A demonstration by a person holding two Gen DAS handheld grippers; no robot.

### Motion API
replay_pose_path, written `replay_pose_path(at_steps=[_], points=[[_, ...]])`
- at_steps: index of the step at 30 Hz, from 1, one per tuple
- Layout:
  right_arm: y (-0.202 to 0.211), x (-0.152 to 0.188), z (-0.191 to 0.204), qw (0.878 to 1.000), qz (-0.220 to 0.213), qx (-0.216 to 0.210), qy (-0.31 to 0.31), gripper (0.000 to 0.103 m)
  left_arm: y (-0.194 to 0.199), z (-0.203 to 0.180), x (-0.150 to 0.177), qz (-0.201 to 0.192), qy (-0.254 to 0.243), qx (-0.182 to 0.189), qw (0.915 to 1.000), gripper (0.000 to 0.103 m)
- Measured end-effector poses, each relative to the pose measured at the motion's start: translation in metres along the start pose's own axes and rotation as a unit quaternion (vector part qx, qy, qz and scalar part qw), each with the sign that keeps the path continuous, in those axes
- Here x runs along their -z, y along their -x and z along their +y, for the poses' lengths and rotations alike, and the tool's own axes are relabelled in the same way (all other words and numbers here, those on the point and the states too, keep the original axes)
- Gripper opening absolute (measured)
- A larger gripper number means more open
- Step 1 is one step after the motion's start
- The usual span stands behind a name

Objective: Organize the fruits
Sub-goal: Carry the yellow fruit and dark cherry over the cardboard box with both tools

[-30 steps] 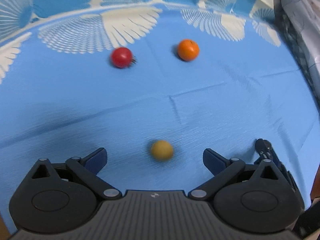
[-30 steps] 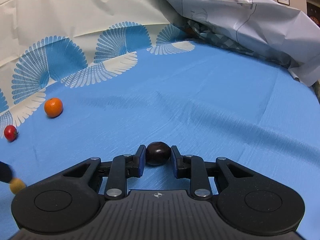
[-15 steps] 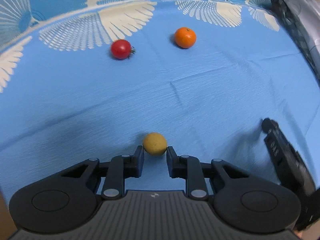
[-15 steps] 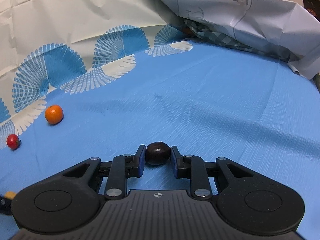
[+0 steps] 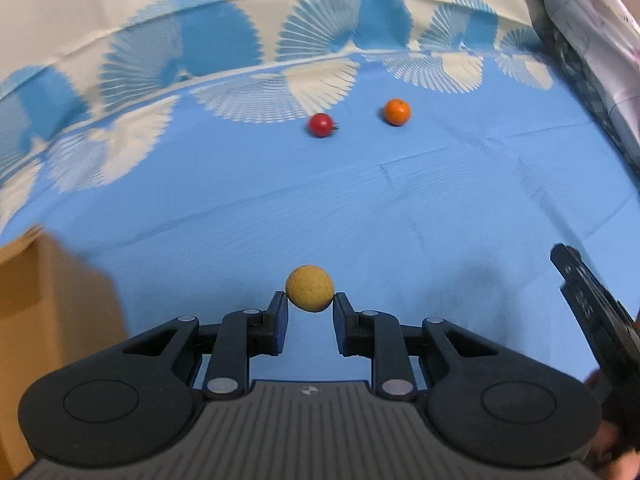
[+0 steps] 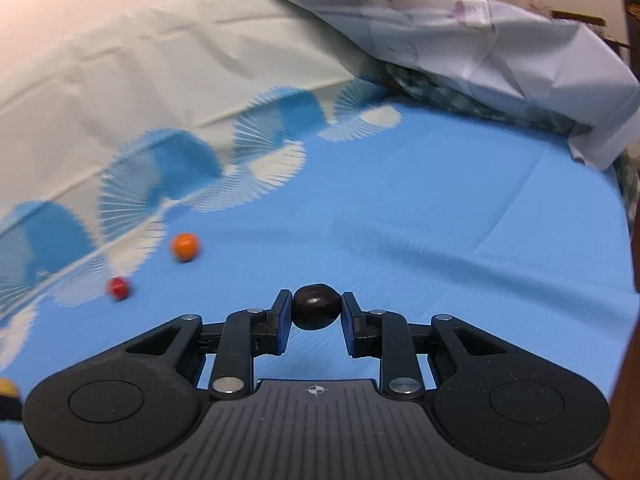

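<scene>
Two fruits held: each tool carries one fruit, both clear of the blue cloth.
Left tool: narrow, its blue pads pressing the sides of the yellow fruit; the jaws have just been closing on it, and now it sits out at the pad tips.
Right tool: narrow as well, clamped on the dark fruit, which is gripped at its two ends, so its long axis runs across from pad to pad.
Fruits left on the cloth: the red fruit and the orange fruit, near each other, at the far side by the white fan pattern.
Key relation: both loose fruits lie ahead of the left tool, well apart from it; from the right tool they lie far to the left and ahead. I judge the left hand the nearer one, but both hands are full now.
Brown box: at the lower left edge of the left wrist view, blurred, just beside the left tool; perhaps the place for the fruits, but I cannot tell this for sure.
Next move, as I judge: carry each held fruit to its place before reaching for the red and orange ones.
Risk: the yellow fruit is round and held only at the tips, so it may slip if the hand swings fast.
</scene>
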State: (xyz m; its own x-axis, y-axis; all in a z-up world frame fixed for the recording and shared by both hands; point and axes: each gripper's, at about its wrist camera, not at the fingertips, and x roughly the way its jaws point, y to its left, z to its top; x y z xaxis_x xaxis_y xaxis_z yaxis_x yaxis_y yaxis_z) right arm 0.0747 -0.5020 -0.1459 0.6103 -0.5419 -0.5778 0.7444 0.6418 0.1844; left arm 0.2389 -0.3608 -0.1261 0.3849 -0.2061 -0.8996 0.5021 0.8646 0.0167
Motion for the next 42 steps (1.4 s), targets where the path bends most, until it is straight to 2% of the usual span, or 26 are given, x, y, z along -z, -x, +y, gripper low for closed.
replay_pose_path(at_steps=[5, 9, 16, 20, 25, 31, 42], points=[[0.075, 0.003, 0.019, 0.997, 0.003, -0.069, 0.039, 0.027, 0.069, 0.031, 0.037, -0.025, 0.024, -0.018, 0.9992, 0.027], [0.129, 0.011, 0.037, 0.989, 0.026, -0.133, 0.057, 0.027, 0.126, 0.059, 0.073, -0.046, 0.037, -0.029, 0.9978, 0.027], [0.212, 0.027, 0.073, 0.965, 0.081, -0.238, 0.081, 0.027, 0.199, 0.102, 0.133, -0.075, 0.047, -0.045, 0.9951, 0.027], [0.250, 0.041, 0.091, 0.950, 0.114, -0.276, 0.097, 0.027, 0.230, 0.128, 0.170, -0.086, 0.065, -0.051, 0.9929, 0.027], [0.288, 0.061, 0.114, 0.936, 0.121, -0.299, 0.141, 0.027, 0.254, 0.155, 0.214, -0.089, 0.087, -0.054, 0.9908, 0.027], [0.318, 0.073, 0.136, 0.926, 0.111, -0.310, 0.183, 0.027, 0.270, 0.184, 0.256, -0.092, 0.120, -0.050, 0.9872, 0.027], [0.338, 0.079, 0.158, 0.919, 0.094, -0.307, 0.227, 0.027, 0.276, 0.216, 0.274, -0.101, 0.152, -0.038, 0.9824, 0.027]])
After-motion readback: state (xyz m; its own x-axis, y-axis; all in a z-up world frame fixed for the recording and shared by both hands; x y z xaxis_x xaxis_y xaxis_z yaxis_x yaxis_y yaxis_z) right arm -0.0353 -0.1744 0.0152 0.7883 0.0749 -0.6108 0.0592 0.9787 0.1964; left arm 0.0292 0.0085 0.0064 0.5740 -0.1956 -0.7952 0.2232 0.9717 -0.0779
